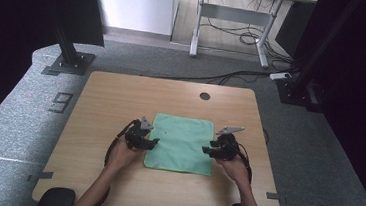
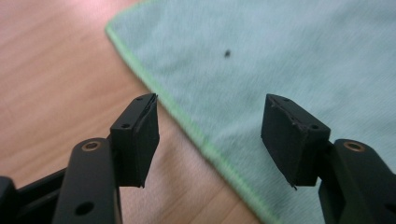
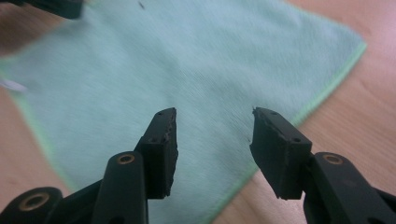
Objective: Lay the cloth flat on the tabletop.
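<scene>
A light green cloth lies flat in the middle of the wooden table. My left gripper is at the cloth's left edge, open, its jaws astride the bright green hem with nothing between them. The cloth has a small dark speck. My right gripper is at the cloth's right edge, also open. Its jaws hover over the cloth near the hem, nothing held. The other gripper shows at the far top left.
A round cable hole sits near the table's far edge. A black stand is on the floor at the far left, a desk frame and cables are beyond. Bare wood surrounds the cloth.
</scene>
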The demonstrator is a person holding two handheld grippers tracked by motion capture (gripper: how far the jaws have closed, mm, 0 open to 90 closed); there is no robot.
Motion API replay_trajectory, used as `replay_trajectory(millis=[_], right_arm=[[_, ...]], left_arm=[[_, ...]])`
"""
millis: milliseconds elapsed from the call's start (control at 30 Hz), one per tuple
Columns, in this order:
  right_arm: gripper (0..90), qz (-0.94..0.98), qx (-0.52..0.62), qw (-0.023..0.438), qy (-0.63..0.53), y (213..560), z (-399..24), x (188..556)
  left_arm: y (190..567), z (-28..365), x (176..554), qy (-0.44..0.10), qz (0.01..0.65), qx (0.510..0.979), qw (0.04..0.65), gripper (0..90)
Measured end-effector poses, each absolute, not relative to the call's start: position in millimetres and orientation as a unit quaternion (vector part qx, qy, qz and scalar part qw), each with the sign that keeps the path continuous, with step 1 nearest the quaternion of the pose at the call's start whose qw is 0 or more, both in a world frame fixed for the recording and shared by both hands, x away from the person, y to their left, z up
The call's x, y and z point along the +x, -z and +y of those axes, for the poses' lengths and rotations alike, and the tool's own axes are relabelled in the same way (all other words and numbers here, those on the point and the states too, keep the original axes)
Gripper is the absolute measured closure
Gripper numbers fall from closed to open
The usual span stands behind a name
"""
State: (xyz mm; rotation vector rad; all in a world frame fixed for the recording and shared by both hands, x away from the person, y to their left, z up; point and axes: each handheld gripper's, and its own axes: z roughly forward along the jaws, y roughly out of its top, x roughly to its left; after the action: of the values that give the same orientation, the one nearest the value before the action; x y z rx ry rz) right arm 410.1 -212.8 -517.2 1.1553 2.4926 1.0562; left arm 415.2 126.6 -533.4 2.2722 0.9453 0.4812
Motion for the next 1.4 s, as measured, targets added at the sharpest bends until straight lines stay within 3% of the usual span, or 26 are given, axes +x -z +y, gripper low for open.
replay_trajectory(millis=[167,367,933,1000,1200,1400], right_arm=[[38.4,0.849,0.389,0.113,-0.339,539.7,-210.7,407.7],[34.0,0.856,0.378,0.131,-0.328,540.9,-205.3,402.0],[36.0,0.862,0.352,0.132,-0.339,542.6,-188.9,377.5],[35.9,0.864,0.350,0.133,-0.338,542.3,-188.5,377.3],[29.9,0.855,0.355,0.128,-0.356,538.4,-194.2,377.2],[18.2,0.839,0.375,0.145,-0.366,534.6,-216.1,377.1]], left_arm=[[540.5,132.4,409.3,-0.181,0.360,0.858,0.320,34.9],[539.5,137.1,400.3,-0.186,0.354,0.862,0.313,34.9],[541.7,160.5,377.0,-0.166,0.367,0.853,0.331,34.4],[541.1,162.1,375.3,-0.160,0.368,0.853,0.334,29.2],[531.6,176.6,368.0,-0.146,0.377,0.838,0.368,25.9],[529.0,196.8,362.0,-0.160,0.378,0.841,0.352,16.4]])
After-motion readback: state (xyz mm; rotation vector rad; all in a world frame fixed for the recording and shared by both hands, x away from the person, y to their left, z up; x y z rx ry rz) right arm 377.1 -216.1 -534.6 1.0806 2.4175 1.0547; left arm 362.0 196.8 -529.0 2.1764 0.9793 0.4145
